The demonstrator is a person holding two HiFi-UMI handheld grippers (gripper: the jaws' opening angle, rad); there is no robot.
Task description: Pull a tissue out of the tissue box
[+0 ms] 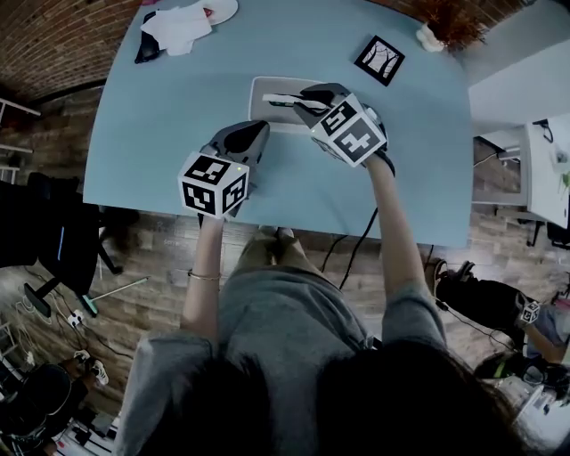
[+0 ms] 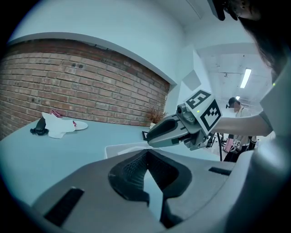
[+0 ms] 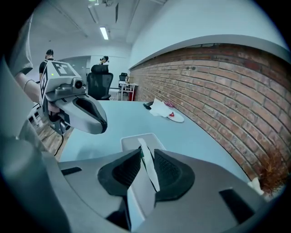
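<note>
A pale grey tissue box (image 1: 267,111) lies flat on the blue table (image 1: 178,134), a little past its middle. My right gripper (image 1: 298,100) hovers over the box's top, shut on a white tissue (image 3: 148,175) that runs up between its pads from the box (image 3: 136,142). In the head view a strip of that tissue (image 1: 281,98) shows at the jaw tips. My left gripper (image 1: 258,132) hangs just in front of the box's near left corner, its jaws together at the tips with nothing in them. From the left gripper view, the box rim (image 2: 119,149) lies beyond the tips (image 2: 145,154), with the right gripper (image 2: 159,132) above it.
A white cloth (image 1: 178,28), a plate (image 1: 221,11) and a dark item (image 1: 147,49) lie at the table's far left. A black-and-white marker card (image 1: 379,60) and a dried plant (image 1: 448,25) sit far right. The table's near edge (image 1: 294,227) is close to the person's body.
</note>
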